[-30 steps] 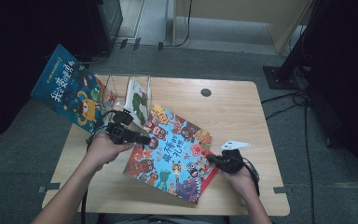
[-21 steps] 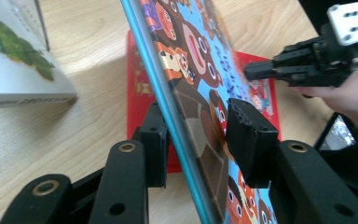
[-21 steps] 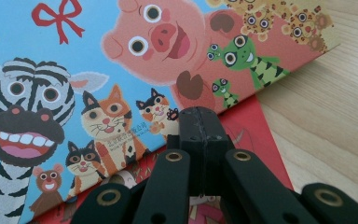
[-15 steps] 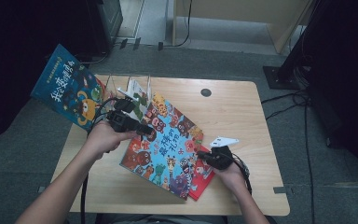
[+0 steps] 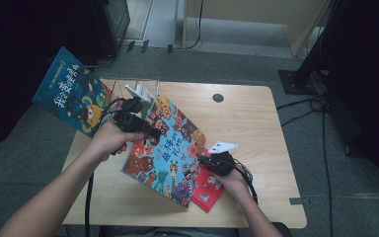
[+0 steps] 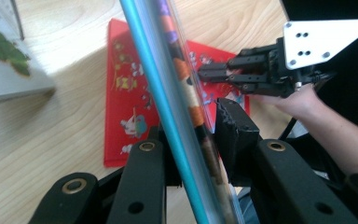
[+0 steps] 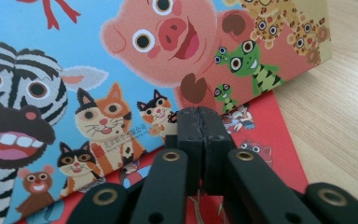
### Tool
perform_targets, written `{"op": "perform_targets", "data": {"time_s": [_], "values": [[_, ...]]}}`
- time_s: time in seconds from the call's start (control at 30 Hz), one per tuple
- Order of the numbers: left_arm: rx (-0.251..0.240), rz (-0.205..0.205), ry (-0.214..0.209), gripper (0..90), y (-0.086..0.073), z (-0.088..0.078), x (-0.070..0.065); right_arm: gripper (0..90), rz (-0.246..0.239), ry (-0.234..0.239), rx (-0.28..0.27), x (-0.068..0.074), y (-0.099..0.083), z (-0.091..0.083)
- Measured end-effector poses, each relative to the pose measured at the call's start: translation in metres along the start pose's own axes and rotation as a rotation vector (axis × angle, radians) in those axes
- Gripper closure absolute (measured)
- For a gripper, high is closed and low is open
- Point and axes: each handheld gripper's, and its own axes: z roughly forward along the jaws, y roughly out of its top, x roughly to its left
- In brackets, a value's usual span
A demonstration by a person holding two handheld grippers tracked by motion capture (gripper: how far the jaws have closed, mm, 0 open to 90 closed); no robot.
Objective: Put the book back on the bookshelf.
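A picture book with cartoon animals [image 5: 170, 148] lies tilted across the table, its left edge raised. My left gripper [image 5: 150, 133] grips that edge. In the left gripper view the book's teal edge [image 6: 168, 70] runs between the two jaws, which have just been closing on it. Under the book lies a red book [image 5: 207, 190]. My right gripper [image 5: 203, 160] sits at the animal book's right edge, over the red book [image 7: 270, 135]. Its pads [image 7: 199, 116] look pressed together with nothing between them, though the jaws have just started opening.
A blue book [image 5: 71, 96] leans off the table's left side. A wire rack [image 5: 138, 91] with a few books stands behind the left gripper. A round dark hole [image 5: 218, 98] marks the wooden table [image 5: 256, 123] at the back.
The animal book has shifted left and its left edge has risen with my left gripper. My right gripper has moved left, and more of the red book shows.
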Motion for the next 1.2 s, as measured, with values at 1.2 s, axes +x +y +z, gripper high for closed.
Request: {"op": "perform_targets", "data": {"time_s": [1.2], "values": [[-0.053, -0.096, 0.085, 80.6, -0.041, -0.088, 0.009, 54.2, -0.045, 0.016, -0.002, -0.012, 0.002, -0.006]]}}
